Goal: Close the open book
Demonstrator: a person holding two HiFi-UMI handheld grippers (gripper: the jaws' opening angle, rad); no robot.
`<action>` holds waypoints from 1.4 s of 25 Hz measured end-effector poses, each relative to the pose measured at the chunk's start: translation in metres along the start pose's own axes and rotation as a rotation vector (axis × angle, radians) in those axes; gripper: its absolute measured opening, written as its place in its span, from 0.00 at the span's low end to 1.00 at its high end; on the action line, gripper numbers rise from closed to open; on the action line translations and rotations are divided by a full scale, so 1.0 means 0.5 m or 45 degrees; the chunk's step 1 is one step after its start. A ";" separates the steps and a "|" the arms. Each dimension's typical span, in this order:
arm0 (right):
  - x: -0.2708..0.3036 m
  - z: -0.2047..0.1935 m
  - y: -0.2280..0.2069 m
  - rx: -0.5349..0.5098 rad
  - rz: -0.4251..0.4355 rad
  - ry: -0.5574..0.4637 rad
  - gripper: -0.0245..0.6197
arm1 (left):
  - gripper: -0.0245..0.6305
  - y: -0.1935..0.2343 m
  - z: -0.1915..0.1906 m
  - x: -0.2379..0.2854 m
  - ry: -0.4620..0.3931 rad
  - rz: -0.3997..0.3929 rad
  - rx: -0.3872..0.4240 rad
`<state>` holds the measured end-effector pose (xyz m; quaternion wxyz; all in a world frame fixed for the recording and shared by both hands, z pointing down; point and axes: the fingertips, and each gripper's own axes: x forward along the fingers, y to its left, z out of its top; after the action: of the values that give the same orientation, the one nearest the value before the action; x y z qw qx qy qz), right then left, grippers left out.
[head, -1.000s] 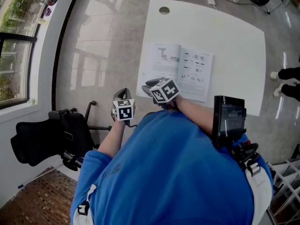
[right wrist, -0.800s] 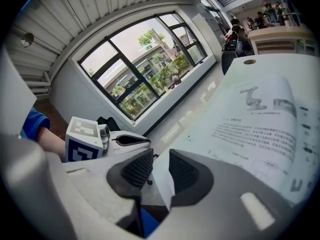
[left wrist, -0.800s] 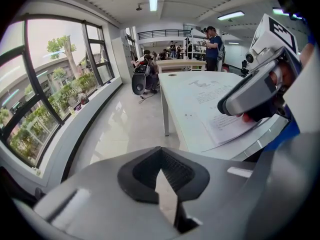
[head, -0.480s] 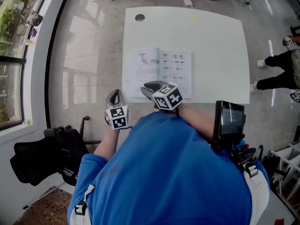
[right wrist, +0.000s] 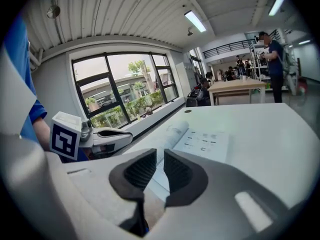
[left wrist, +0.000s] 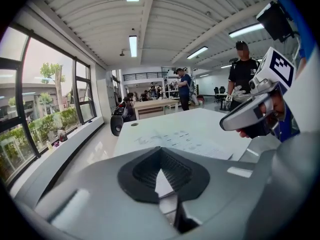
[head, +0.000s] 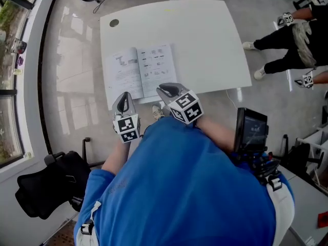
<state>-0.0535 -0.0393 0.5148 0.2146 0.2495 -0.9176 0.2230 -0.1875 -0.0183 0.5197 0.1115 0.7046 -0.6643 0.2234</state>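
Note:
An open book (head: 141,70) lies flat on the white table (head: 205,45), near its front left corner. My left gripper (head: 123,101) hangs over the table's front edge, just short of the book's left page, with its pads shut on nothing. My right gripper (head: 165,89) hovers at the front edge of the book's right page. In the left gripper view the left gripper (left wrist: 161,151) points at the book (left wrist: 185,141), with the right gripper (left wrist: 247,116) beside it. In the right gripper view the right gripper (right wrist: 160,154) has its pads a narrow slit apart and empty, before the book (right wrist: 205,141).
A black office chair (head: 46,186) stands on the floor at the lower left. A person's legs (head: 287,50) are to the right of the table. The table has a round cable hole (head: 114,22) at its far left. Windows run along the left wall.
Both grippers have risen and moved forward from in front of the body to the table's front edge. The table and book now sit further left in the head view.

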 end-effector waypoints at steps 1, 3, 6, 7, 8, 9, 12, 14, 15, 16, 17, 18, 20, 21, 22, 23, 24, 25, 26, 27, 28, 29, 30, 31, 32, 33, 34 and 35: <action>-0.026 -0.008 -0.008 -0.009 -0.023 -0.014 0.11 | 0.05 -0.027 0.007 -0.008 -0.012 -0.013 0.003; -0.070 -0.028 -0.021 -0.022 -0.063 -0.042 0.10 | 0.05 -0.074 0.008 -0.027 -0.026 -0.031 0.009; -0.140 -0.057 -0.034 -0.042 -0.119 -0.084 0.07 | 0.05 -0.135 0.007 -0.065 -0.040 -0.040 0.021; -0.163 -0.065 -0.036 -0.047 -0.133 -0.098 0.06 | 0.05 -0.153 0.008 -0.081 -0.046 -0.038 0.021; -0.186 -0.072 -0.037 -0.052 -0.146 -0.110 0.05 | 0.05 -0.168 0.011 -0.096 -0.051 -0.034 0.021; -0.206 -0.079 -0.039 -0.054 -0.158 -0.122 0.05 | 0.05 -0.182 0.013 -0.111 -0.056 -0.030 0.020; -0.263 -0.097 -0.041 -0.039 -0.189 -0.158 0.05 | 0.05 -0.220 0.019 -0.151 -0.068 -0.024 0.019; -0.293 -0.103 -0.043 -0.029 -0.207 -0.183 0.04 | 0.05 -0.238 0.025 -0.171 -0.083 -0.025 0.023; -0.305 -0.104 -0.044 -0.027 -0.217 -0.194 0.04 | 0.05 -0.244 0.029 -0.178 -0.092 -0.029 0.026; -0.315 -0.105 -0.045 -0.026 -0.230 -0.205 0.04 | 0.05 -0.249 0.031 -0.183 -0.101 -0.037 0.030; -0.324 -0.106 -0.046 -0.025 -0.245 -0.213 0.04 | 0.05 -0.253 0.032 -0.186 -0.107 -0.048 0.035; -0.332 -0.108 -0.047 -0.022 -0.263 -0.221 0.04 | 0.05 -0.255 0.033 -0.188 -0.111 -0.062 0.039; -0.348 -0.106 -0.050 -0.016 -0.301 -0.237 0.04 | 0.05 -0.258 0.034 -0.191 -0.115 -0.087 0.043; -0.357 -0.102 -0.053 -0.012 -0.321 -0.245 0.04 | 0.05 -0.259 0.038 -0.190 -0.115 -0.100 0.046; -0.368 -0.098 -0.056 -0.006 -0.343 -0.253 0.04 | 0.05 -0.262 0.043 -0.188 -0.117 -0.116 0.051; -0.378 -0.095 -0.059 0.000 -0.365 -0.259 0.04 | 0.05 -0.266 0.050 -0.187 -0.121 -0.133 0.056; -0.387 -0.093 -0.060 0.001 -0.385 -0.264 0.04 | 0.05 -0.270 0.057 -0.185 -0.129 -0.148 0.062; -0.392 -0.091 -0.060 -0.006 -0.400 -0.267 0.04 | 0.05 -0.272 0.063 -0.183 -0.139 -0.162 0.066; -0.393 -0.089 -0.061 -0.015 -0.414 -0.268 0.04 | 0.05 -0.273 0.069 -0.179 -0.148 -0.173 0.067; -0.393 -0.087 -0.061 -0.019 -0.425 -0.269 0.04 | 0.05 -0.275 0.072 -0.175 -0.154 -0.184 0.067; -0.392 -0.086 -0.061 -0.017 -0.434 -0.271 0.04 | 0.05 -0.276 0.073 -0.174 -0.159 -0.195 0.069; -0.390 -0.087 -0.058 -0.011 -0.440 -0.272 0.04 | 0.05 -0.278 0.072 -0.174 -0.161 -0.206 0.075; -0.387 -0.089 -0.054 -0.007 -0.445 -0.272 0.04 | 0.05 -0.278 0.069 -0.175 -0.162 -0.216 0.080; -0.383 -0.092 -0.049 -0.004 -0.449 -0.271 0.04 | 0.05 -0.276 0.064 -0.176 -0.162 -0.224 0.082; -0.379 -0.095 -0.043 -0.004 -0.453 -0.271 0.04 | 0.05 -0.273 0.059 -0.177 -0.163 -0.231 0.082; -0.373 -0.097 -0.037 -0.007 -0.457 -0.272 0.04 | 0.05 -0.269 0.054 -0.178 -0.164 -0.236 0.082; -0.370 -0.097 -0.034 -0.010 -0.461 -0.273 0.04 | 0.05 -0.266 0.052 -0.178 -0.167 -0.241 0.083; -0.369 -0.094 -0.033 -0.012 -0.464 -0.274 0.04 | 0.05 -0.264 0.053 -0.177 -0.168 -0.244 0.084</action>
<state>0.1134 0.0390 0.4646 0.1531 0.4327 -0.8760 0.1484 -0.0544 0.0603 0.4740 0.0652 0.7813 -0.5921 0.1864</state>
